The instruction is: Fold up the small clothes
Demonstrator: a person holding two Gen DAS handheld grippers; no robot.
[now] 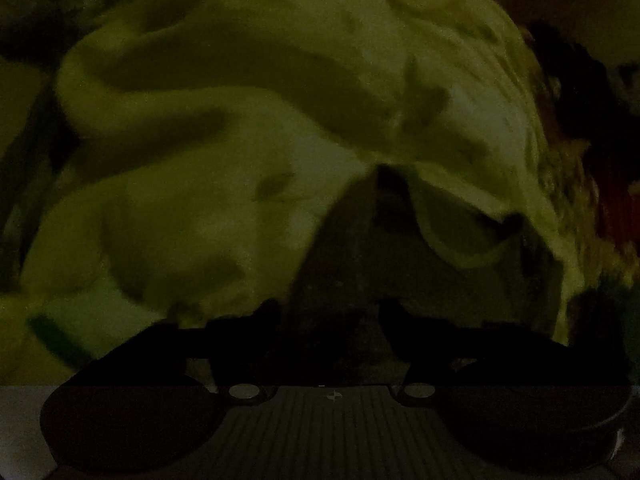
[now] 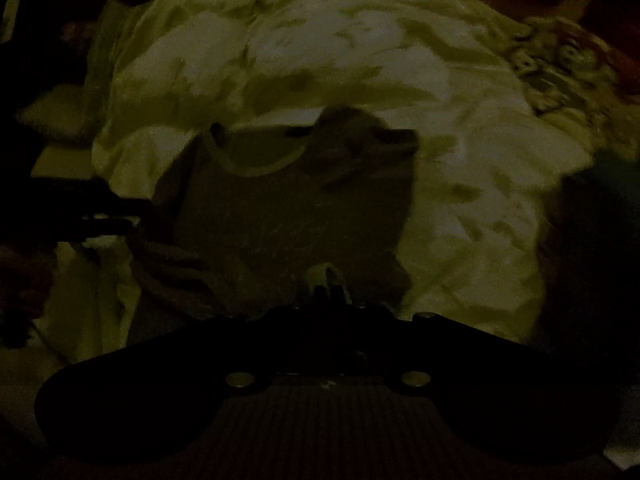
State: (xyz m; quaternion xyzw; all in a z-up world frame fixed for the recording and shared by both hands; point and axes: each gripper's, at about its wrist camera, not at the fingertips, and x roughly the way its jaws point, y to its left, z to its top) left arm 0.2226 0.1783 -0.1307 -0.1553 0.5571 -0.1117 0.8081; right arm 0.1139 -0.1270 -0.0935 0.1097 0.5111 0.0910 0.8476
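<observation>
The scene is very dark. A crumpled pale yellow-green garment (image 1: 256, 128) fills the left wrist view, with a dark surface (image 1: 340, 264) showing under its lifted edge. My left gripper (image 1: 330, 312) sits at that edge with its dark fingers (image 1: 268, 312) apart. In the right wrist view the same pale garment (image 2: 460, 168) spreads across a dark surface (image 2: 280, 220), with a curved hem or neckline (image 2: 256, 166). My right gripper (image 2: 326, 288) is shut on a small pinch of the pale cloth (image 2: 324, 274). The left gripper (image 2: 100, 216) shows at the left edge.
A patterned piece of cloth (image 2: 560, 64) lies at the upper right of the right wrist view. Something red (image 1: 616, 208) shows at the right edge of the left wrist view. Other surroundings are too dark to make out.
</observation>
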